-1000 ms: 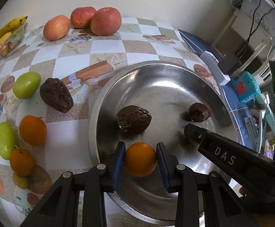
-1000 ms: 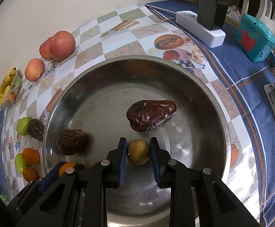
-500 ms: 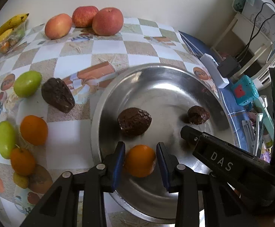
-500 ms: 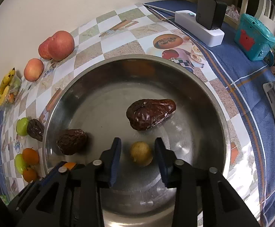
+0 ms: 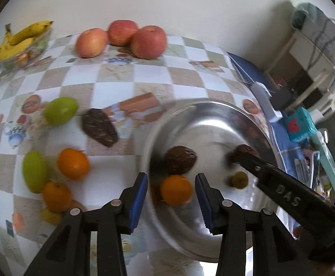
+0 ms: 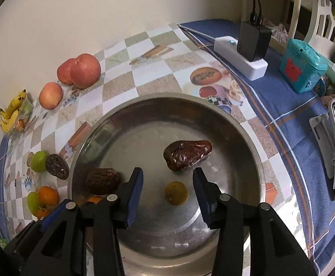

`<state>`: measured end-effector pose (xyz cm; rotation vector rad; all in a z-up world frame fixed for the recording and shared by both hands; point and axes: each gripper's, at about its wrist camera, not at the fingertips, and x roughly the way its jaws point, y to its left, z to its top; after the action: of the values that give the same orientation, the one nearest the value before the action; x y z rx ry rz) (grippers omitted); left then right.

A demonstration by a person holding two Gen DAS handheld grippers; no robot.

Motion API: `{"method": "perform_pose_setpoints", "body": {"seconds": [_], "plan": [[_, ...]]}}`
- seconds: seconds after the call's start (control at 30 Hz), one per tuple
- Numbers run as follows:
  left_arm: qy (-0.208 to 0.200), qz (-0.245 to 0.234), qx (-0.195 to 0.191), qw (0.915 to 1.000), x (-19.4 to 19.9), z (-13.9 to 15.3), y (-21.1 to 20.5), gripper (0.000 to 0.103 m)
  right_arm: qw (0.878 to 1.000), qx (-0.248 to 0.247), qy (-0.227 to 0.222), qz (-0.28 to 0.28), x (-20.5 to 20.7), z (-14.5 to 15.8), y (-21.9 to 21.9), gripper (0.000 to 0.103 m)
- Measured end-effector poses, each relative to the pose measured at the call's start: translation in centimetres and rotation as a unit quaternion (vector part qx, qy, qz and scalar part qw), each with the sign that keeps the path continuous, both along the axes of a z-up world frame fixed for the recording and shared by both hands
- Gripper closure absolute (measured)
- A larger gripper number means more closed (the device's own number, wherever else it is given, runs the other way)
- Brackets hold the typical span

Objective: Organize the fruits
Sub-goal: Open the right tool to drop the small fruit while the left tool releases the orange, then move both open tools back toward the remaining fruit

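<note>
Tongs at the bottom of each frame have just been opening. The left gripper (image 5: pixel 171 203) stands parted around an orange (image 5: pixel 176 190) without touching it; the right gripper (image 6: pixel 167 194) likewise brackets a small yellow fruit (image 6: pixel 176 193). Both fruits lie in the steel bowl (image 6: pixel 248 138) at center frame. Apples (image 5: pixel 148 41) sit at upper left.

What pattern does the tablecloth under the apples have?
The tablecloth has beige and white checks with printed pictures, clearest in the left wrist view.
</note>
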<state>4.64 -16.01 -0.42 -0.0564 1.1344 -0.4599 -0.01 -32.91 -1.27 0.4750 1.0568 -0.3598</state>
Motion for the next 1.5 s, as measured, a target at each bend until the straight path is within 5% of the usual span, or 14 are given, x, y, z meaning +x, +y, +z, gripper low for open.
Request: {"method": "perform_pose_setpoints", "body": {"seconds": [0.17,0.27,0.37,0.47,0.63,1.03,1.5], "plan": [[0.002,0.053,0.023,0.9983,0.9,0.3,2.5,0.055,1.000,-0.001,0.001,0.002,0.1,0.0,0.1,0.057],[0.010,0.104,0.047,0.9935,1.4,0.1,4.6,0.040,1.000,-0.001,0.008,0.015,0.4,-0.3,0.8,0.057],[0.007,0.130,0.066,0.9893,1.7,0.1,5.9,0.035,1.000,-0.005,0.012,0.027,0.6,-0.5,1.3,0.057],[0.008,0.159,0.079,0.9841,1.9,-0.1,7.1,0.011,0.999,-0.024,0.013,0.038,0.8,-0.4,2.0,0.021],[0.005,0.191,0.092,0.9772,2.1,-0.2,8.7,0.001,0.997,-0.056,0.013,0.054,1.0,-0.4,2.9,0.009],[-0.022,0.203,0.121,0.9714,2.2,1.2,10.9,0.000,0.995,-0.048,-0.015,0.087,1.3,-0.2,5.1,0.008],[-0.029,0.237,0.114,0.9643,2.1,2.6,16.8,0.000,0.987,-0.027,-0.036,0.156,2.0,1.5,11.5,0.008]]}}
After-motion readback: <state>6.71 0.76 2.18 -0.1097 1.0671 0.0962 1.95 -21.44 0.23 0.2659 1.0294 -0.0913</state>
